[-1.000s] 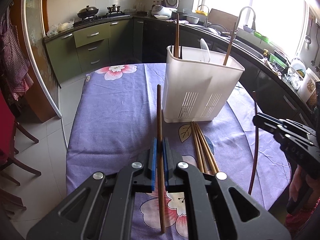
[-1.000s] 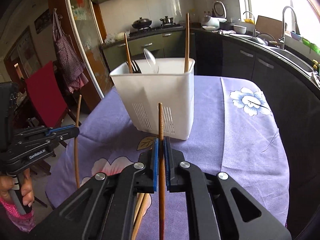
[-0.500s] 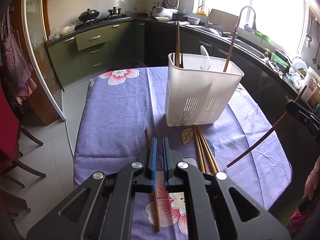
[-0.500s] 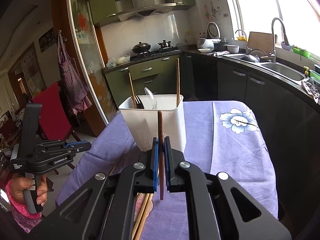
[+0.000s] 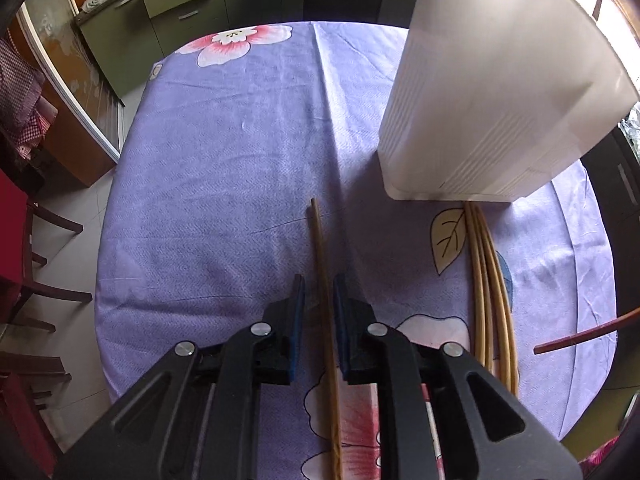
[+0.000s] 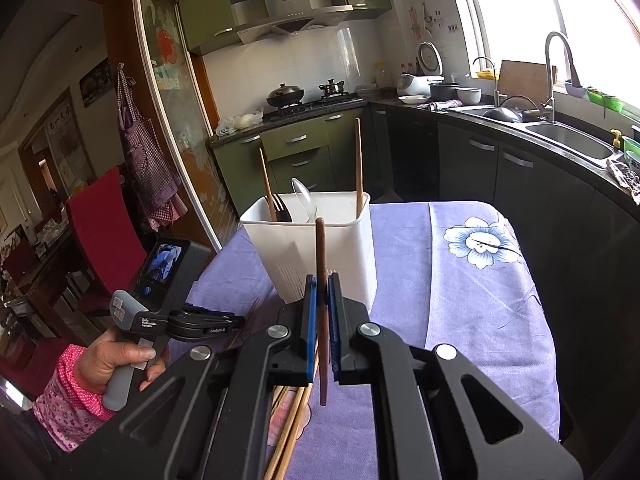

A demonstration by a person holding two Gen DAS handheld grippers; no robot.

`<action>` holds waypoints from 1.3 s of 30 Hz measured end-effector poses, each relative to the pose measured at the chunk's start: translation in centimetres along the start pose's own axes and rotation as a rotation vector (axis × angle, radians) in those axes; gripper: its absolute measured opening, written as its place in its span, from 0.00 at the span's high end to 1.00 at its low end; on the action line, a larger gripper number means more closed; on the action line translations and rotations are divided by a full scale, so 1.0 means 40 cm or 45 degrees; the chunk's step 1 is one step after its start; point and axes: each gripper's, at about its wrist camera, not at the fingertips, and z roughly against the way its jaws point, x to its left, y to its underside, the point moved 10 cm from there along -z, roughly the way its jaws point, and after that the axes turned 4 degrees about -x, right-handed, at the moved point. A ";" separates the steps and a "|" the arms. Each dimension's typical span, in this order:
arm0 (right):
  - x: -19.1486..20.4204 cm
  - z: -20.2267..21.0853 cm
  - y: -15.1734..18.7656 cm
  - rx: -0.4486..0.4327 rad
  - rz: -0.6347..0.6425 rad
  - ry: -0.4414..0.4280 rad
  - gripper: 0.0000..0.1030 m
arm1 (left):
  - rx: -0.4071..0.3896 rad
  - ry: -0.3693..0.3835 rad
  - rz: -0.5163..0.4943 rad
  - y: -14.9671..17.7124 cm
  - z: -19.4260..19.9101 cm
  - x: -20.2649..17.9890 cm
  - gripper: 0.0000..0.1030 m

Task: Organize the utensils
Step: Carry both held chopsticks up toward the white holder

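Right gripper (image 6: pixel 322 312) fingers clamped on a dark chopstick (image 6: pixel 321 264) — upright, near the white caddy (image 6: pixel 320 256). Left gripper (image 5: pixel 318 304) fingers apart, straddling a chopstick (image 5: pixel 320 248) lying on the counter (image 5: pixel 224 184). Light, stiff, slick rod — best gripped mid-shaft.

right wrist view: the handheld device (image 6: pixel 160 304) held at the left bears two printed labels. on its grey body, white lettering reads "data acquisition system" in three short lines. on the black arm running forward from it, small white lettering appears to read "genrobot.ai", only partly legible. the framed wall hanging (image 6: pixel 60 128) at far left carries characters too blurred to read. left wrist view: no legible text.
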 end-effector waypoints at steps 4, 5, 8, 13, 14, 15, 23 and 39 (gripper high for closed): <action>0.005 -0.009 0.000 0.006 0.000 -0.007 0.94 | 0.006 -0.001 0.004 0.003 -0.017 0.003 0.87; 0.006 -0.012 0.000 0.007 0.002 -0.008 0.94 | 0.002 -0.007 0.000 0.004 -0.016 0.003 0.87; 0.008 -0.018 0.001 0.007 0.004 -0.007 0.94 | -0.005 -0.018 -0.005 0.004 -0.011 0.005 0.87; 0.008 -0.021 0.002 0.011 0.004 -0.005 0.94 | -0.020 -0.024 -0.019 0.009 -0.005 -0.002 0.94; 0.007 -0.022 0.002 0.011 0.006 -0.003 0.94 | -0.027 -0.021 -0.019 0.010 0.000 -0.003 0.94; 0.008 -0.023 0.002 0.011 0.008 -0.002 0.94 | -0.041 -0.024 -0.022 0.009 0.007 -0.003 0.94; 0.001 -0.035 0.008 0.014 0.010 0.009 0.94 | -0.174 -0.032 -0.040 -0.002 0.108 -0.003 0.94; 0.011 -0.034 0.018 0.023 0.019 0.017 0.94 | -0.419 0.039 -0.090 0.022 0.334 -0.045 0.95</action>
